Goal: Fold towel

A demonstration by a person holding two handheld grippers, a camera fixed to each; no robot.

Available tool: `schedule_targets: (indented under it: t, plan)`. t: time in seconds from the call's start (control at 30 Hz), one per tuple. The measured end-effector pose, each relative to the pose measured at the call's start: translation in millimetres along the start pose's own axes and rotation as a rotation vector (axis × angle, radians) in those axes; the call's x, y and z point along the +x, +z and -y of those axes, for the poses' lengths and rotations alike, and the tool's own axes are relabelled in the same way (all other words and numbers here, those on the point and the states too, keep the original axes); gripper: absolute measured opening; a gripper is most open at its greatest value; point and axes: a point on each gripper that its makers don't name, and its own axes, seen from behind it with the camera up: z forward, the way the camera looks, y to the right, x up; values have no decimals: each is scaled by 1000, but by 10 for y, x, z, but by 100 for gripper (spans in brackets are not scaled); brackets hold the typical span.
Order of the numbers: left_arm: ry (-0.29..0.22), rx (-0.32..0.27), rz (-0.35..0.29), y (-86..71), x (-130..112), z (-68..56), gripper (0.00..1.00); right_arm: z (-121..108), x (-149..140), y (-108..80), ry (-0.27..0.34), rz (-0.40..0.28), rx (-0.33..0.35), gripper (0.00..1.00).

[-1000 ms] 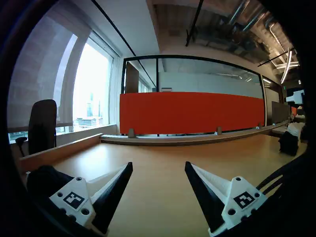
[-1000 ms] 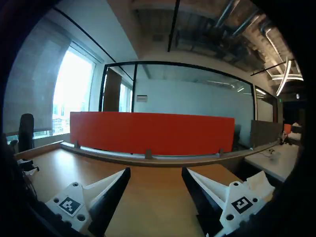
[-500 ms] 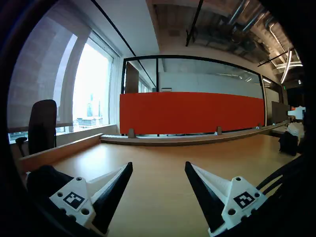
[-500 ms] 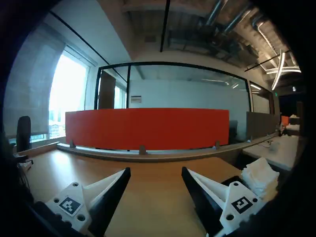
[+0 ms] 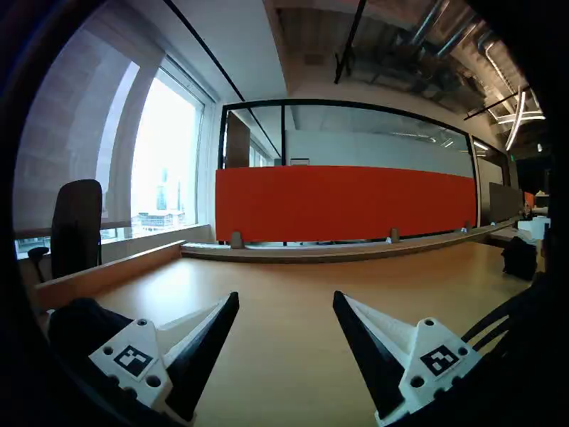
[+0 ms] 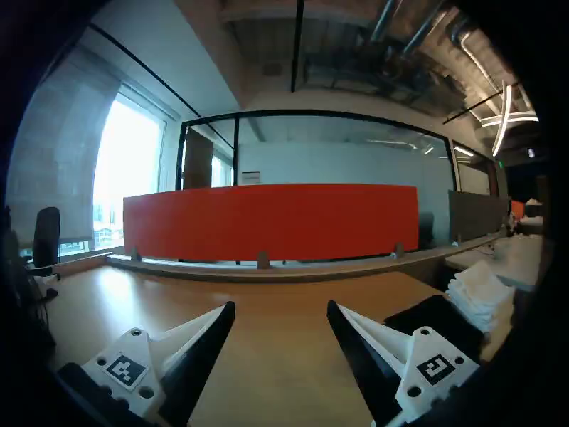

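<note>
Wooden desk (image 6: 142,299): towel stack (image 6: 482,292) lies right of right gripper (image 6: 279,304) fingers (image 6: 359,352).

A wooden table (image 5: 284,334) runs out under and beyond the fingers (image 5: 206,341) in the left gripper view. Straight ahead of them, at its far edge, stands a long red screen (image 5: 345,203), with a black-framed glass wall (image 5: 370,135) behind it. Left of the fingers a tall window (image 5: 167,171) lets in bright daylight, and farther left is a dark chair (image 5: 75,228). Overhead run bare pipes (image 5: 434,35), with strip lights (image 5: 518,117) up to the right.
</note>
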Motion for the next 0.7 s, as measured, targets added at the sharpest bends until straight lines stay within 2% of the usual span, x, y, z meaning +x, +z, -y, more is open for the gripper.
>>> schedule_targets:
  t: [0.2,0.7]
  plan:
    - [0,0,0,5,2,2,98,-72,-170,-25,-2,9,-14,100]
    - [0,0,0,-8,3,1,98,-194,-296,-41,1,2,-34,100]
